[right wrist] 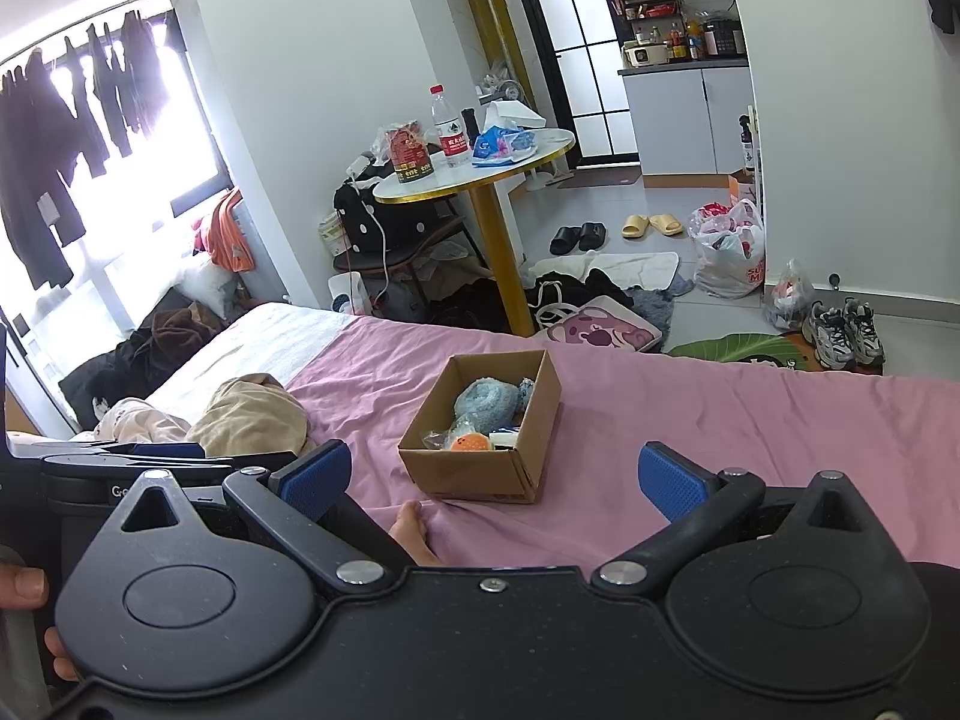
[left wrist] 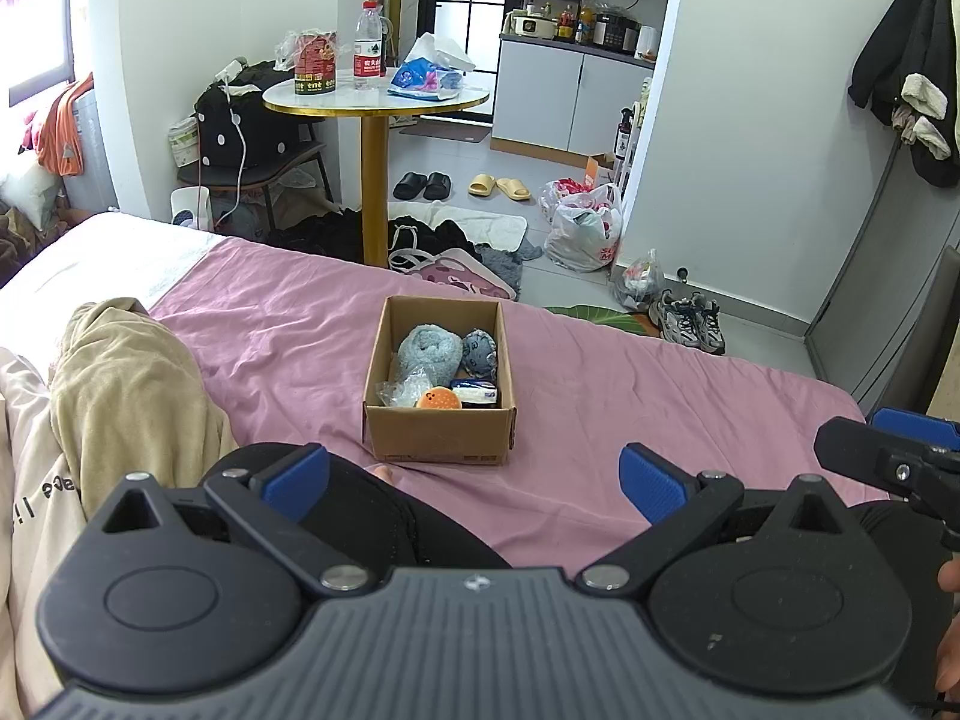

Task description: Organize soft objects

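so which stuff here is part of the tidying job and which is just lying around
Job:
- box on the pink sheet
- blue towel roll
- grey plush
- orange toy
- plastic bag
- left gripper and right gripper, both open

Lying about:
- beige cloth
- round table
- bottle
- slippers
- sneakers

Box [right wrist: 480, 468] near wall hides lower contents; right gripper [left wrist: 888, 456] cut by frame edge.
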`<state>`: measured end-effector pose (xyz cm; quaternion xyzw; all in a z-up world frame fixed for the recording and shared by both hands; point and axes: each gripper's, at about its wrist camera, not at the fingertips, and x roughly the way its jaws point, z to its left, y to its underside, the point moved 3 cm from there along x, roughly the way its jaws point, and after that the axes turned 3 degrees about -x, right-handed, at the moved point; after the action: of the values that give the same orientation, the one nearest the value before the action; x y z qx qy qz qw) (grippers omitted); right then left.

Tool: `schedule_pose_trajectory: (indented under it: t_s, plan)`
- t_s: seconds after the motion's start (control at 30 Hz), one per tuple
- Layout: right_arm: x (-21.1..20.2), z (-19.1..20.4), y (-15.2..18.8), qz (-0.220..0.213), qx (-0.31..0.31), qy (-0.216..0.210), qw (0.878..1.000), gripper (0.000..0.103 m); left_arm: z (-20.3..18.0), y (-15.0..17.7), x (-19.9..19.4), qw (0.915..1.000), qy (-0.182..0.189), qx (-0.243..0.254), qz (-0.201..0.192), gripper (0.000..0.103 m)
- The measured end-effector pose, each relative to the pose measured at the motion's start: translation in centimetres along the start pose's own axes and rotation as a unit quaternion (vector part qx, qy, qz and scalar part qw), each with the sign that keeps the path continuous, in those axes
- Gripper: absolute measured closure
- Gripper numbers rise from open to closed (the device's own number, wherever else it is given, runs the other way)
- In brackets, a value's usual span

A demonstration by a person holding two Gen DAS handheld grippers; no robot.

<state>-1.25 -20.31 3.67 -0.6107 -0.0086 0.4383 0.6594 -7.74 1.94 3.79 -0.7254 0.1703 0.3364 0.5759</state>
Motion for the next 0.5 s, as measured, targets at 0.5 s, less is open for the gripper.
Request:
schedule_pose_trajectory:
  t_s: [0.5]
  plan:
    - [0.00,-0.07,0.07,0.001,0.000,0.001,1.000,0.000,-0.07,0.14,0.04,1.0000,0.000,-0.001,0.001,0.001]
